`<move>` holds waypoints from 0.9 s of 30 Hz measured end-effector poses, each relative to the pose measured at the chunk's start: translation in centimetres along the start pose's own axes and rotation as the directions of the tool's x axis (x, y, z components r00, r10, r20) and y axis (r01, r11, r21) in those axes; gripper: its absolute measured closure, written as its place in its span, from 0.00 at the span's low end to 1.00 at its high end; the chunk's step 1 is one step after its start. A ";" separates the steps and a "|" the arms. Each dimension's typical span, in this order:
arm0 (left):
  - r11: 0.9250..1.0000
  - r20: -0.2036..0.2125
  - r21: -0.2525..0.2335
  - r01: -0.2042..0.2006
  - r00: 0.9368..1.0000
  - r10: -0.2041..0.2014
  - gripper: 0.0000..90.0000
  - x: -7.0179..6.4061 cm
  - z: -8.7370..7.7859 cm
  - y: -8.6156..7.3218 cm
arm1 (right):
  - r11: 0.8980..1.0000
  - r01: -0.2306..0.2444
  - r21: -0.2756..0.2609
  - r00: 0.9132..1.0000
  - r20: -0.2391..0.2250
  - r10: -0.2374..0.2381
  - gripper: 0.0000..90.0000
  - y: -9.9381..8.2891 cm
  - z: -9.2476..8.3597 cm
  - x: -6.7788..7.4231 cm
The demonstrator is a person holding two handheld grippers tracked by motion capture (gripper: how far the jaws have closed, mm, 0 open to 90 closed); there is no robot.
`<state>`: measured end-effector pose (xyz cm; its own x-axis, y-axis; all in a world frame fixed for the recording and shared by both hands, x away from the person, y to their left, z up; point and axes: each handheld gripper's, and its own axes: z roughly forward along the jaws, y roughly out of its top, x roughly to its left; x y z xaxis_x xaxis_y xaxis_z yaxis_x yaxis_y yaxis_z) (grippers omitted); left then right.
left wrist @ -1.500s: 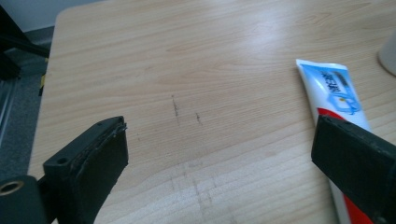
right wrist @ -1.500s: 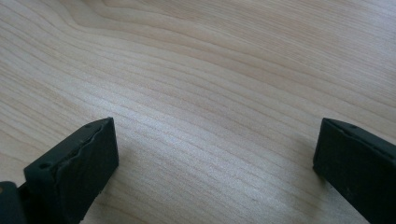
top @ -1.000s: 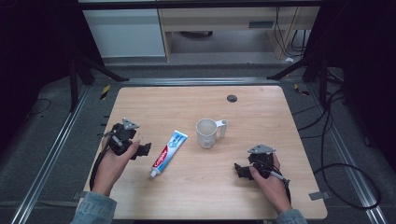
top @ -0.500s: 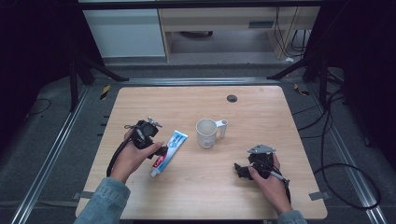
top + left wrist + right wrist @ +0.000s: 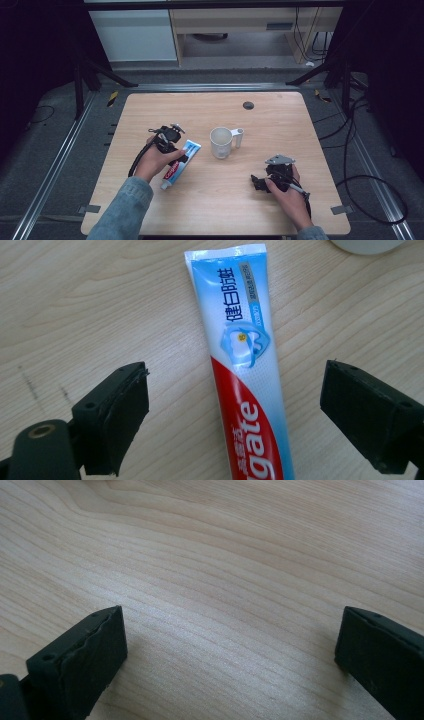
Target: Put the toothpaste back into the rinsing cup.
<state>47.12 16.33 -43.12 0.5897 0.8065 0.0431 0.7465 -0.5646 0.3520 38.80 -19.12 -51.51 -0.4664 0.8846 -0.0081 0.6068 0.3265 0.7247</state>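
Toothpaste tube — between gripper jaws

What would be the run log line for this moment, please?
left gripper: open, jaws just closing, astride toothpaste tube, no contact | right gripper: open, over table | mug: untouched

Dark grey floor, white cabinet beyond wooden table
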 end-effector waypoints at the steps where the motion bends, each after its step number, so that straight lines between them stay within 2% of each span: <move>1: 1.000 0.000 0.000 0.000 1.000 0.000 0.14 0.0 0.0 0.0 | 1.000 0.000 0.000 1.000 0.000 0.000 0.01 0.0 0.0 0.0; 3: 1.000 -0.005 0.019 0.006 1.000 -0.006 0.16 0.0 1.0 0.7 | 1.000 0.000 0.000 1.000 0.000 0.000 0.01 0.0 0.0 0.0; 7: 0.999 -0.008 0.042 0.000 1.000 0.001 0.18 -0.1 1.6 1.4 | 1.000 0.003 0.000 1.000 -0.001 -0.003 0.01 0.0 0.0 0.0; 8: 0.998 -0.004 0.056 -0.004 1.000 0.004 0.21 -0.2 2.0 1.8 | 1.000 0.003 0.001 1.000 -0.006 -0.003 0.01 0.0 0.0 0.0; 12: 0.994 0.000 0.105 0.000 1.000 0.000 0.22 -0.1 3.0 2.3 | 1.000 0.001 0.001 1.000 -0.006 -0.001 0.01 0.0 0.0 0.0; 17: 0.993 0.001 0.114 0.027 1.000 -0.027 0.24 0.2 3.1 2.9 | 1.000 0.010 0.004 1.000 -0.004 -0.010 0.01 0.0 0.0 -0.1; 20: 0.992 -0.006 0.124 0.014 1.000 -0.013 0.25 -0.2 3.4 3.3 | 1.000 0.009 0.004 1.000 -0.004 -0.009 0.01 0.0 0.0 -0.1; 22: 0.991 0.000 0.130 0.018 1.000 -0.018 0.26 -0.5 3.7 3.5 | 1.000 0.008 0.003 1.000 -0.004 -0.008 0.01 0.0 0.0 -0.1; 24: 0.990 -0.024 0.137 0.015 1.000 -0.012 0.26 -0.6 3.9 3.7 | 1.000 0.008 0.004 1.000 -0.004 -0.008 0.01 0.0 0.0 -0.1; 27: 0.988 -0.033 0.153 0.026 0.999 -0.021 0.27 -0.4 4.3 3.7 | 1.000 0.009 0.003 1.000 -0.004 -0.009 0.01 0.0 0.0 -0.1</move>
<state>50.99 13.20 -45.90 0.5633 0.8235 0.0669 0.7998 -0.5639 0.2057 38.82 -19.20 -51.51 -0.4744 0.8802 -0.0117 0.6048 0.3355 0.7223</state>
